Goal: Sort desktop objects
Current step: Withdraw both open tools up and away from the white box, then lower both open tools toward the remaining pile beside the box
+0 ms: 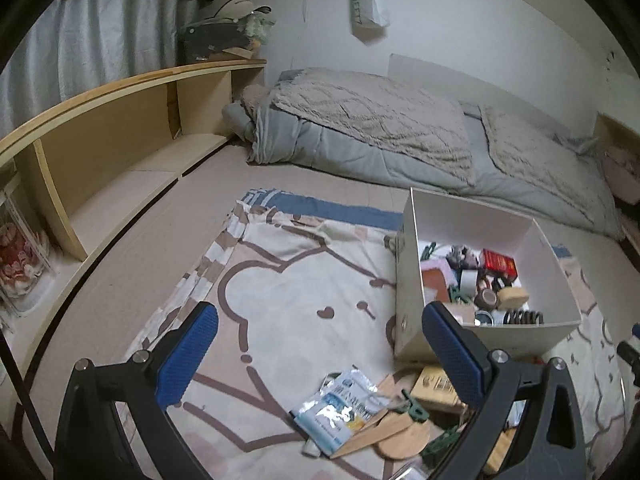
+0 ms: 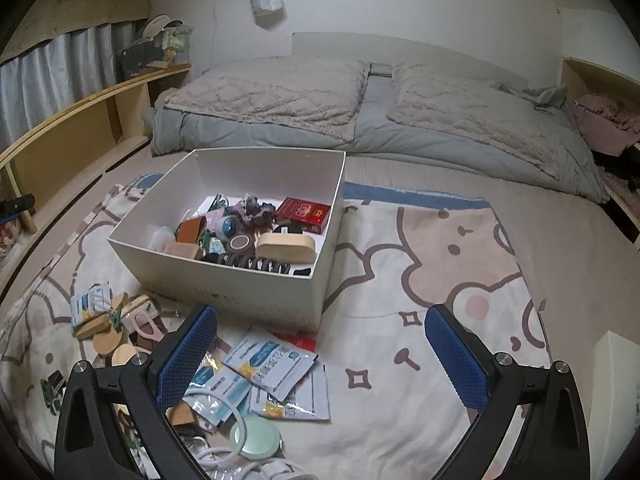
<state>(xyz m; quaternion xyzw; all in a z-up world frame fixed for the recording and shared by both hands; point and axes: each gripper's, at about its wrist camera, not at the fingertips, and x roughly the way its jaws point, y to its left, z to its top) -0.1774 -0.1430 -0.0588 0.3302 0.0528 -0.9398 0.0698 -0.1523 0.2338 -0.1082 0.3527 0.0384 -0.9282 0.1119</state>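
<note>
A white box point(image 2: 256, 284) stands on a cartoon-print blanket point(image 2: 420, 280) and holds several small items: a red pack point(image 2: 303, 210), tape rolls, a wooden case point(image 2: 285, 247), a black spring clip. It also shows in the left wrist view point(image 1: 408, 280). Loose items lie in front of it: blue-white sachets point(image 2: 276, 364), a mint round disc point(image 2: 256, 438), wooden pieces point(image 1: 396, 430) and a sachet point(image 1: 340, 408). My left gripper point(image 1: 320, 348) is open and empty above the blanket, left of the box. My right gripper point(image 2: 322, 350) is open and empty above the sachets.
A folded grey quilt point(image 2: 360, 120) lies behind the box. A wooden shelf point(image 1: 120, 128) runs along the left, with caps on top. A white block point(image 2: 616, 380) stands at the right edge. Clothes point(image 2: 600, 124) are piled at the far right.
</note>
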